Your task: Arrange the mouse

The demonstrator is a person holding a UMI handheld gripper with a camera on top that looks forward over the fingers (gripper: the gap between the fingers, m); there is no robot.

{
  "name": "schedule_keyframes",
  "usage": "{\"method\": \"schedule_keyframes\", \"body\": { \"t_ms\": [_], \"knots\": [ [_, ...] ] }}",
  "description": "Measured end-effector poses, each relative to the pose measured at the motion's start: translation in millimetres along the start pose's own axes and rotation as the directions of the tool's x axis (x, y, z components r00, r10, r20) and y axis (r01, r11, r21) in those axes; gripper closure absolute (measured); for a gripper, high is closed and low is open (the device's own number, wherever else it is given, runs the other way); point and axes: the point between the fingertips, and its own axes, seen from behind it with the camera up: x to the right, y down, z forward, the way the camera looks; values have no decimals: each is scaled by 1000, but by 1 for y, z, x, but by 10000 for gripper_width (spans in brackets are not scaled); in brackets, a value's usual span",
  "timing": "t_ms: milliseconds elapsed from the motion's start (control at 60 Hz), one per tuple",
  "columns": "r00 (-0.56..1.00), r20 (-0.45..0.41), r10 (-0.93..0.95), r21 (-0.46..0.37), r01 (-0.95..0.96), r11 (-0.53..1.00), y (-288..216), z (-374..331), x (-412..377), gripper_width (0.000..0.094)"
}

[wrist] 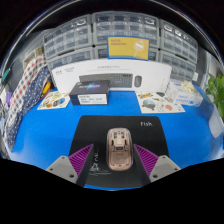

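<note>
A beige and pink mouse [116, 148] lies on a black mouse mat [152, 128] on the blue table [50, 125]. My gripper [115, 158] is open. Its purple-padded fingers [82, 158] stand on either side of the mouse's rear half, with a small gap at each side. The mouse rests on the mat between the fingers, nose pointing away from me.
A black box [88, 93] and a long white box [112, 73] lie beyond the mat. Small items [165, 98] sit at the right. Grey drawer cabinets [120, 28] and a yellow-labelled box [128, 48] line the back.
</note>
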Motion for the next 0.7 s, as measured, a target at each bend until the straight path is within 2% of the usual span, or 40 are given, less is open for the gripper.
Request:
{"method": "schedule_keyframes", "body": {
  "t_ms": [167,533,700],
  "knots": [
    [1000,-25,-17,30,18,999,-11,-42,-7,158],
    [996,-93,8,167,7,986,-30,-181,-13,155],
    [995,-94,20,181,-2,984,-22,-214,-28,155]
  ]
}}
